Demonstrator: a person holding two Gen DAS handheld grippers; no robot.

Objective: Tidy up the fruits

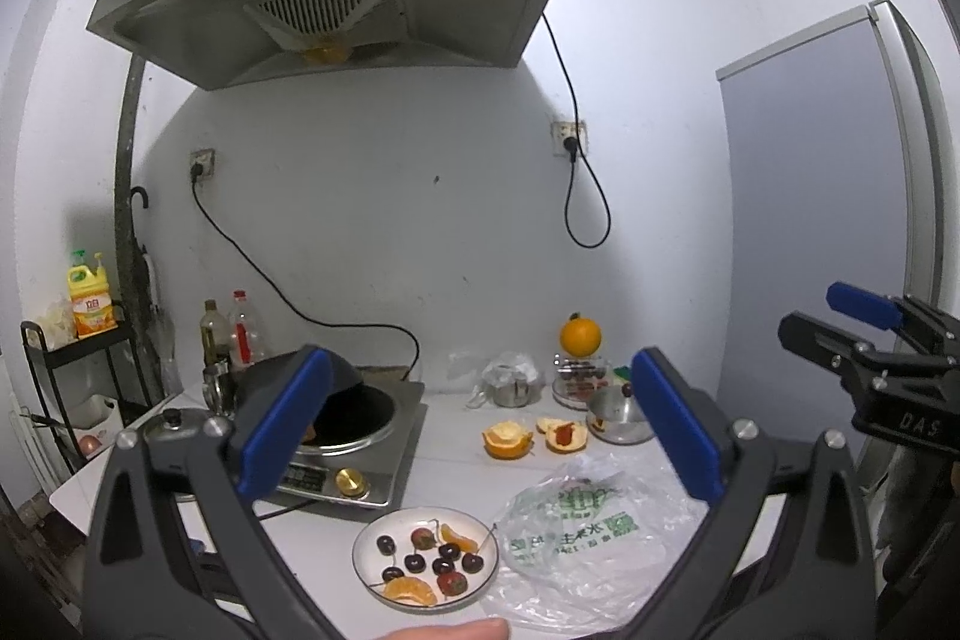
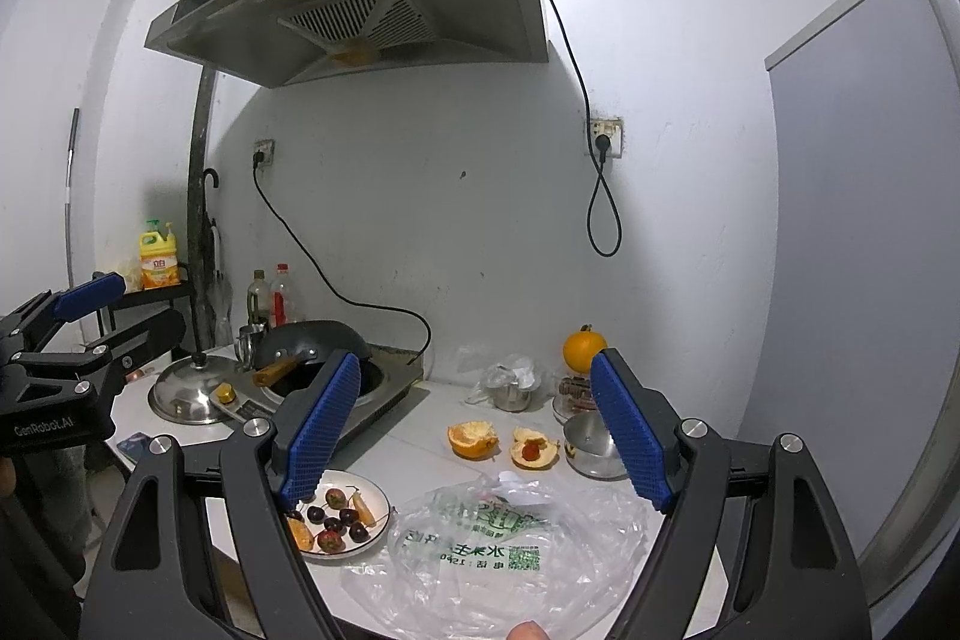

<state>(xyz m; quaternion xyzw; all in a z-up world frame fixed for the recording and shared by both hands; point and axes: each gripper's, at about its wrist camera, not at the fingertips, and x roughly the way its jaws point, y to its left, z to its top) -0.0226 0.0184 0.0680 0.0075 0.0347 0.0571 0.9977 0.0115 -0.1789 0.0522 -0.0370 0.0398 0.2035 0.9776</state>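
A white plate [image 1: 366, 535] holds dark cherries [image 1: 414, 562], strawberries [image 1: 451, 583] and orange segments [image 1: 410, 592] near the counter's front edge; it also shows in the right wrist view [image 2: 375, 496]. Orange peel pieces [image 1: 507, 439] [image 2: 472, 438] lie behind it. A whole orange [image 1: 580, 336] [image 2: 583, 349] sits on a glass container at the back. My left gripper [image 1: 480, 436] is open and empty, held above the counter. My right gripper [image 2: 474, 436] is open and empty, above the plastic bag.
A clear plastic bag [image 1: 576, 538] [image 2: 510, 550] lies right of the plate. A steel bowl [image 1: 618, 412], a wok on the induction cooker [image 1: 354, 412], a pot lid [image 2: 186, 388], bottles [image 1: 240, 328] and a fridge [image 1: 840, 196] surround the work area.
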